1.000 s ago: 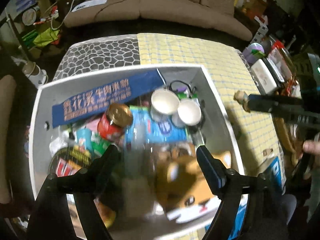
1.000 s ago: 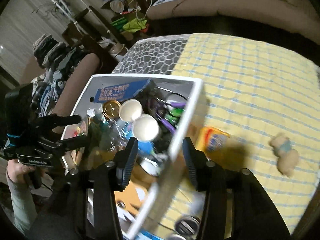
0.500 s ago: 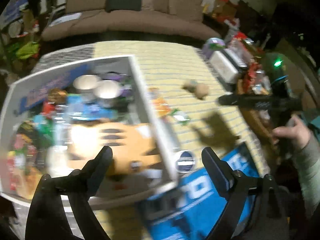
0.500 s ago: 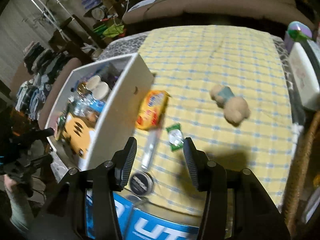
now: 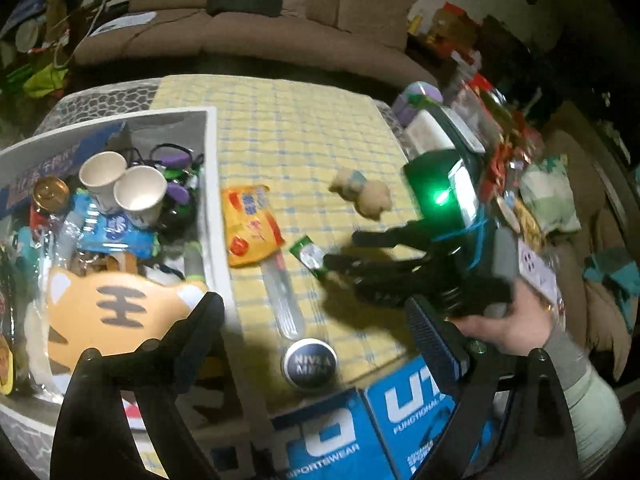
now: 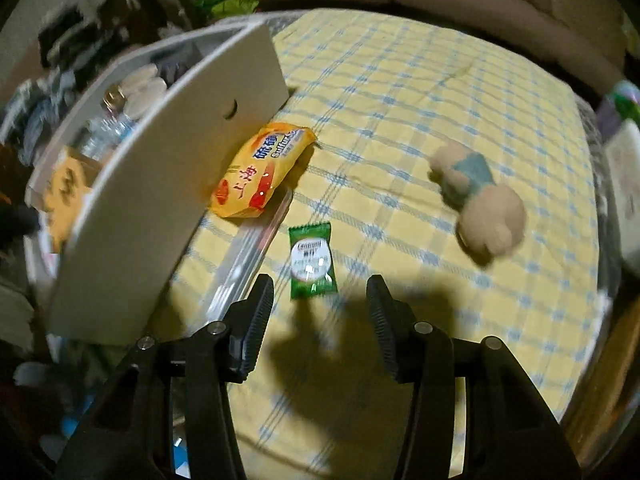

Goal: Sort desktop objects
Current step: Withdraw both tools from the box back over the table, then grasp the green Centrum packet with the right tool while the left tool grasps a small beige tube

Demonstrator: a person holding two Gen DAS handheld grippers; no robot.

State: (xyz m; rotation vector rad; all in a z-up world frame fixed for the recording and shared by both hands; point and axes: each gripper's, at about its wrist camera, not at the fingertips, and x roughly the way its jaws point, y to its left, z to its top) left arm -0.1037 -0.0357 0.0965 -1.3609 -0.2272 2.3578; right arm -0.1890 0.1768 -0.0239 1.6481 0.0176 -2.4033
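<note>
A white box (image 5: 212, 200) full of things stands at the left on a yellow checked cloth (image 5: 300, 132). Beside it lie a yellow soap packet (image 5: 248, 224), a clear tube (image 5: 282, 296), a green sachet (image 5: 308, 254), a dark round Nivea tin (image 5: 309, 362) and a small beige plush (image 5: 364, 194). My left gripper (image 5: 314, 308) is open wide above the tin and tube, holding nothing. My right gripper (image 6: 320, 284) is open and low over the cloth. The green sachet (image 6: 311, 260) lies just ahead of its tips, untouched. A hand (image 5: 508, 328) holds the right gripper (image 5: 342, 248).
A tiger plush (image 5: 112, 308), two paper cups (image 5: 140, 196) and a can (image 5: 48, 192) fill the box. A blue carton (image 5: 360, 432) lies at the table's near edge. Clutter lines the right side (image 5: 500, 140). A sofa (image 5: 260, 40) stands behind.
My left gripper swung from above the box to above the cloth at its right, and its jaws spread wider. My right gripper dropped toward the cloth, closing in on the green sachet.
</note>
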